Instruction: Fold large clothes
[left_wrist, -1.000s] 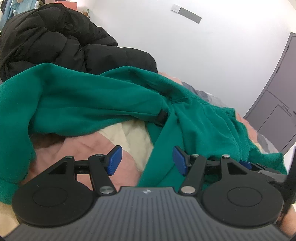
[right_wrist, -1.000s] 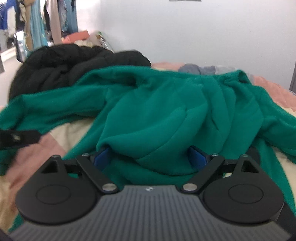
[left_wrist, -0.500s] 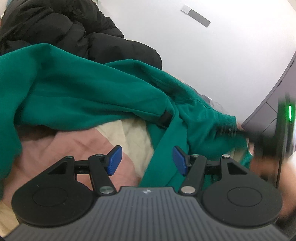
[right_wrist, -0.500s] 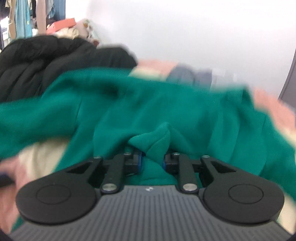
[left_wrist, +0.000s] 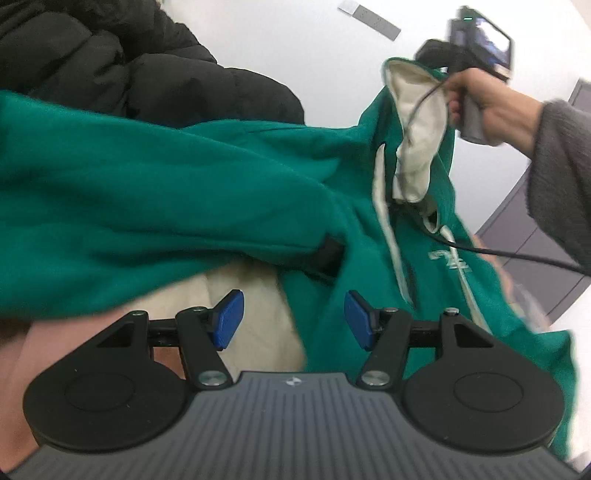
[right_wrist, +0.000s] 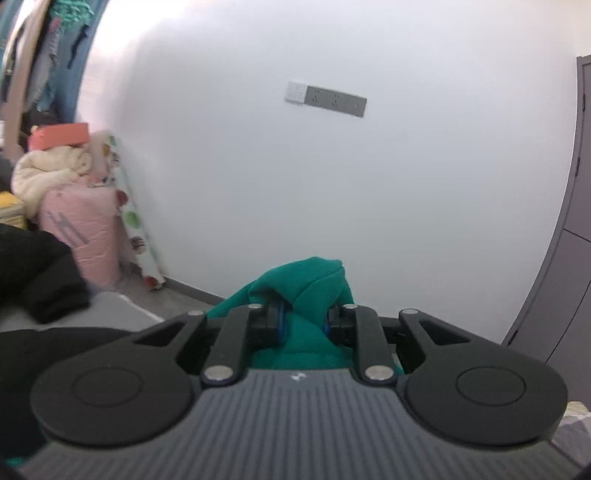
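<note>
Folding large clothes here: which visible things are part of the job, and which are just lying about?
In the job:
green hoodie
right gripper, shut on hoodie fabric
left gripper, open

Lying about:
black puffer jacket
pink bundle
wall sockets
grey cabinet

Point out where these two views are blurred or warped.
Left wrist view: the green hoodie smears along its lower right hem and the person's sleeve is soft; the gripper body stays sharp. Right wrist view: fisheye bends the grey cabinet edge, and the black jacket at left is blurred.
</note>
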